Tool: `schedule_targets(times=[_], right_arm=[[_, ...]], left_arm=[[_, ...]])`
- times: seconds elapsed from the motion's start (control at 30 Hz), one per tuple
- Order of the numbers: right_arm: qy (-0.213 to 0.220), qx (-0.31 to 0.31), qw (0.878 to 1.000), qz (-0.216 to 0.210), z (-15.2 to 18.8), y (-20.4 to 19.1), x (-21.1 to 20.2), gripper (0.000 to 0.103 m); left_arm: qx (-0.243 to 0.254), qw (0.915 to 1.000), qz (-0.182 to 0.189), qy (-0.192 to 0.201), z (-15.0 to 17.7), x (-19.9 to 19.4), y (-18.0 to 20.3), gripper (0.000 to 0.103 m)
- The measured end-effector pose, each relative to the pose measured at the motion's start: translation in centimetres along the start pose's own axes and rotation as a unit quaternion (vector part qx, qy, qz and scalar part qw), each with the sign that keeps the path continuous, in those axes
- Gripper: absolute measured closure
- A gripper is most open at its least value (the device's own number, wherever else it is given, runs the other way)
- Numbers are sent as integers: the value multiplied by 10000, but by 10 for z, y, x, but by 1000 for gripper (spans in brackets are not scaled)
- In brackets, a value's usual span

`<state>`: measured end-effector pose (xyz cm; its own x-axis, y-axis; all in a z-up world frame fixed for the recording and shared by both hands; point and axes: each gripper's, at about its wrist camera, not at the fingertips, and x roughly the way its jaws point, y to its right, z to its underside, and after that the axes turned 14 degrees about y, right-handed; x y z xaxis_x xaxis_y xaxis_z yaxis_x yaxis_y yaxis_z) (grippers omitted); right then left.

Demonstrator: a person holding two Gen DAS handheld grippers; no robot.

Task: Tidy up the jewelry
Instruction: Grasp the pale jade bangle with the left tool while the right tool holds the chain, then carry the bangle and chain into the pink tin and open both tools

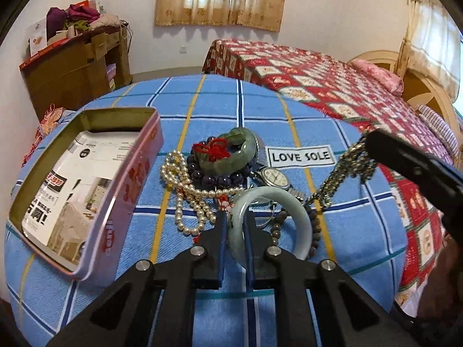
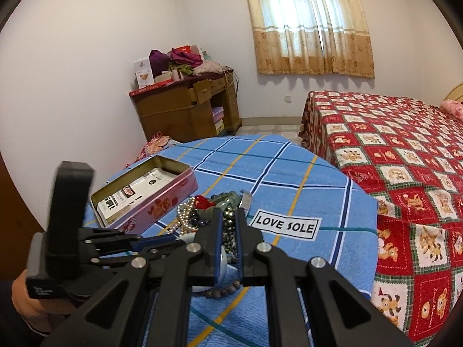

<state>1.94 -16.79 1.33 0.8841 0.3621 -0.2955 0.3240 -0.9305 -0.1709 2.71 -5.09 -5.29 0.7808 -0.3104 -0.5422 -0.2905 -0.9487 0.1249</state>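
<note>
A blue checked cloth [image 1: 220,107] covers the tabletop, crossed by yellow, white and dark blue lines, with a white label [image 1: 301,156] reading "LOVE SOLE". Beyond it stands a bed [image 2: 390,156] under a red patchwork quilt, a pink pillow [image 1: 379,75] at its head. A brown wooden desk [image 2: 185,107] sits against the wall, piled with purple fabric [image 2: 181,56] and what look like boxes. Beige patterned curtains [image 2: 309,26] hang over the window.
</note>
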Motion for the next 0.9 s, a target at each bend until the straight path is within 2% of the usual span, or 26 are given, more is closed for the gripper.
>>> schedule_targets(times=[0.27,0.4,0.63,0.9], right_arm=[[82,-128,9996,-223,-14,-17,2,93],[161,-267,9984,-463,-30,-31,12,93],[198,-563,9947,-840,-51,-53,43,93],[70,-636,9909,-1184,-71,-71,88,93]], left_arm=[[-106,9991,-57,400,-23,-26,-15,93],[-127,9980,-273,550,-37,-31,-34,93],[-150,9955,-704,610,-55,-30,-74,93],[-269,9930,-1006,565,-70,-18,-117,93]])
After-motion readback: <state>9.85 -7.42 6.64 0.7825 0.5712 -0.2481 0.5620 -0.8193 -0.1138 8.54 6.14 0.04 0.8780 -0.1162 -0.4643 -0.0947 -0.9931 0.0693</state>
